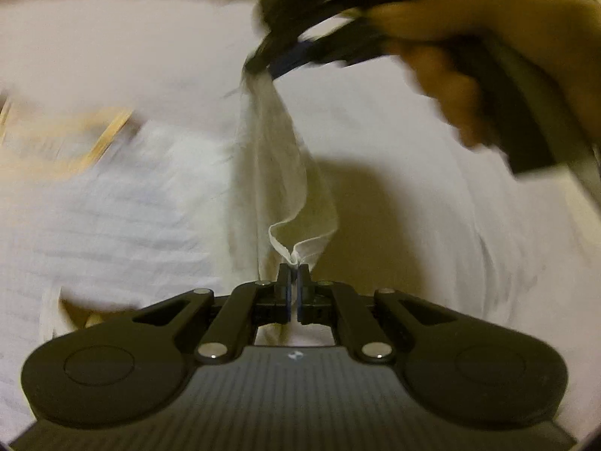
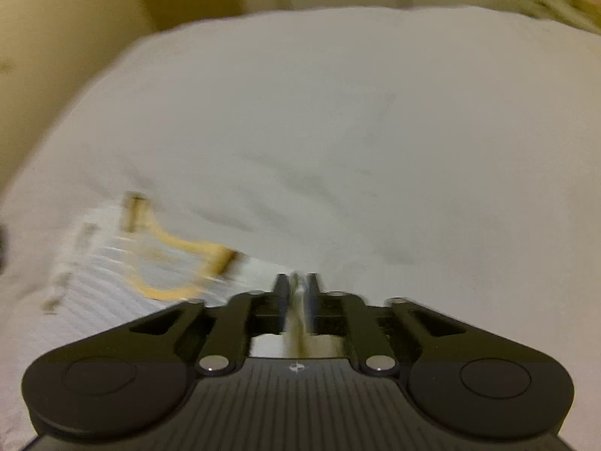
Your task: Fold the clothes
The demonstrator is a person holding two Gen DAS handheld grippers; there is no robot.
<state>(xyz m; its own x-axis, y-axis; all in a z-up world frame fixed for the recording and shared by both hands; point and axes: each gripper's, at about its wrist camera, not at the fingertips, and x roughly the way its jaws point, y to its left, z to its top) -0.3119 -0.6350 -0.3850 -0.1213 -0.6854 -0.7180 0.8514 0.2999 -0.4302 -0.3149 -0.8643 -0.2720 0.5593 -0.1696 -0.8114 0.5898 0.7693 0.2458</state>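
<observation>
Both tools, the left tool (image 1: 294,263) and right tool (image 2: 298,282), pinch the white cloth (image 1: 278,158) above the bed (image 1: 394,120), so folding has barely begun

In the left wrist view a white cloth (image 1: 278,158) hangs stretched between the left tongs (image 1: 294,268) near and the right tongs (image 1: 259,64) far above, barring the middle. A hand (image 1: 469,56) fills the upper right. The white bed (image 1: 394,131) lies bare to the right; a striped garment (image 1: 112,206) covers its left part. Ahead of the right tongs (image 2: 298,282) the bed (image 2: 338,131) is open to a wall (image 2: 56,37) at far left.
</observation>
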